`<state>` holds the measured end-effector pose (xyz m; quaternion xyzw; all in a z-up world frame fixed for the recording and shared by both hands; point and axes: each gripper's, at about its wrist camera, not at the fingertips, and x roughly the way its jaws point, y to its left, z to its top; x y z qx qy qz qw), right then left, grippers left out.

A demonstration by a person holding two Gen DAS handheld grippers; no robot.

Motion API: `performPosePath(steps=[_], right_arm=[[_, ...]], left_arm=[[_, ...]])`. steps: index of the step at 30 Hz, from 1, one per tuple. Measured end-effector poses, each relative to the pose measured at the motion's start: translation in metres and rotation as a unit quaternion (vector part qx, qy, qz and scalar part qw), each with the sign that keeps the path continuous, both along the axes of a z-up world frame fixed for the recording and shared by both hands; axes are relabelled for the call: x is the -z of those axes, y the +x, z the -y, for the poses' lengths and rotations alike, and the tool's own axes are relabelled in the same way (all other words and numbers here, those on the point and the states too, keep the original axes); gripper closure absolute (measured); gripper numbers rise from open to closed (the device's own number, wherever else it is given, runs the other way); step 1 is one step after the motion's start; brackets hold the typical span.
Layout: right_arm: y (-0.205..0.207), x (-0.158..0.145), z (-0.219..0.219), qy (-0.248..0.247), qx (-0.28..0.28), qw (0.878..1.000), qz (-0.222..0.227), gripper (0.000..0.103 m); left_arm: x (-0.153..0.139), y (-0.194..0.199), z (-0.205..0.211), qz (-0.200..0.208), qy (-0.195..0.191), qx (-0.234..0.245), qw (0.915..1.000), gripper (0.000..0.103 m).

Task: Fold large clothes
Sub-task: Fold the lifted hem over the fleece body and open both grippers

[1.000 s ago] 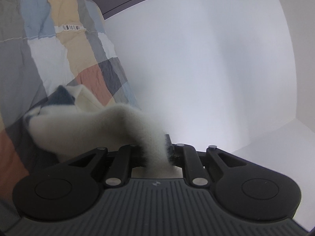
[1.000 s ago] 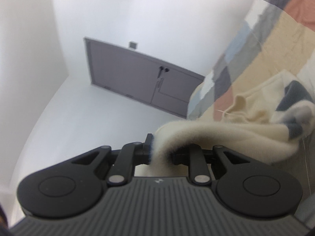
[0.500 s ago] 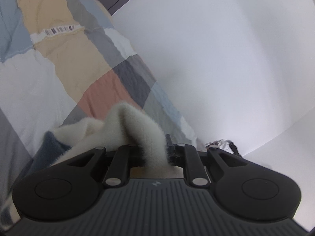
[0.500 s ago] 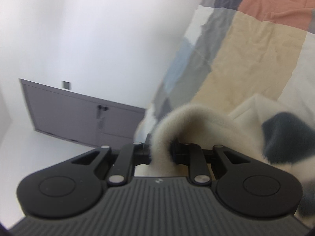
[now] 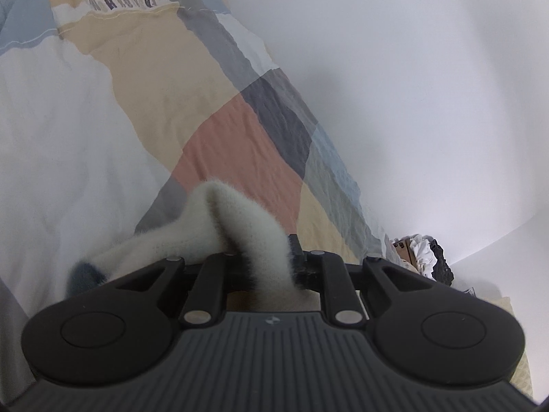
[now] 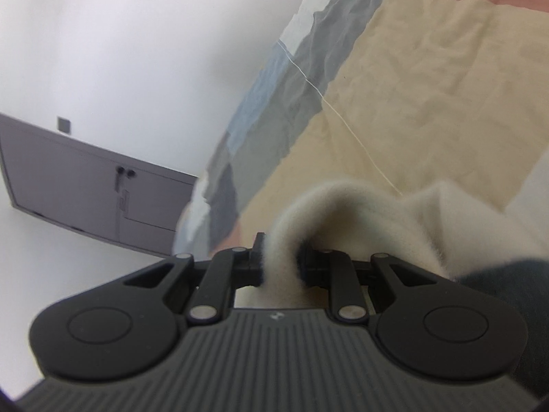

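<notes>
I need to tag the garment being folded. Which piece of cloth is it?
Start at the wide patchwork bedspread of beige, salmon, grey and blue blocks. Lying on it is the fuzzy cream fleece garment with dark navy patches, pinched by the left gripper and right gripper. Only it is fluffy; the bedspread is flat and crinkled.

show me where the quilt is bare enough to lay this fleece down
Bare quilt runs ahead of both tools: the white, tan and pink patches in the left view, the wide tan patch in the right. Nearest the tools it is crowded, where the bunched fleece hangs. The quilt's edge borders the white wall.
</notes>
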<state>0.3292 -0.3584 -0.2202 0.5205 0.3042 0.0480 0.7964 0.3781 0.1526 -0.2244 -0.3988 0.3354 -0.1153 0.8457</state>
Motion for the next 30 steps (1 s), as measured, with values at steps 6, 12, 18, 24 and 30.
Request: performPosePath(steps=[6,12,18,24,30], right_arm=[[-0.001,0.01,0.005,0.023,0.0,1.0,-0.018,0.081],[-0.017,-0.012,-0.002,0.03,-0.031,0.999,0.02,0.033],[-0.049,-0.049,-0.024,-0.013,-0.08,0.994,0.067,0.019],[-0.079,-0.063,-0.059,-0.11,-0.138,0.983,0.052,0.019],[-0.07,-0.059,-0.083,-0.278,-0.136,0.951,-0.008,0.022]], left_arm=[[0.0,0.001,0.001,0.001,-0.003,0.009,1.0,0.071],[-0.025,-0.036,0.004,0.049,-0.049,0.057,0.9959,0.014],[-0.052,-0.084,0.017,0.066,-0.003,0.102,0.9926,0.012],[-0.056,-0.103,0.065,0.037,0.152,0.163,0.9742,0.012],[-0.036,-0.096,0.069,0.029,0.193,0.133,0.9718,0.012]])
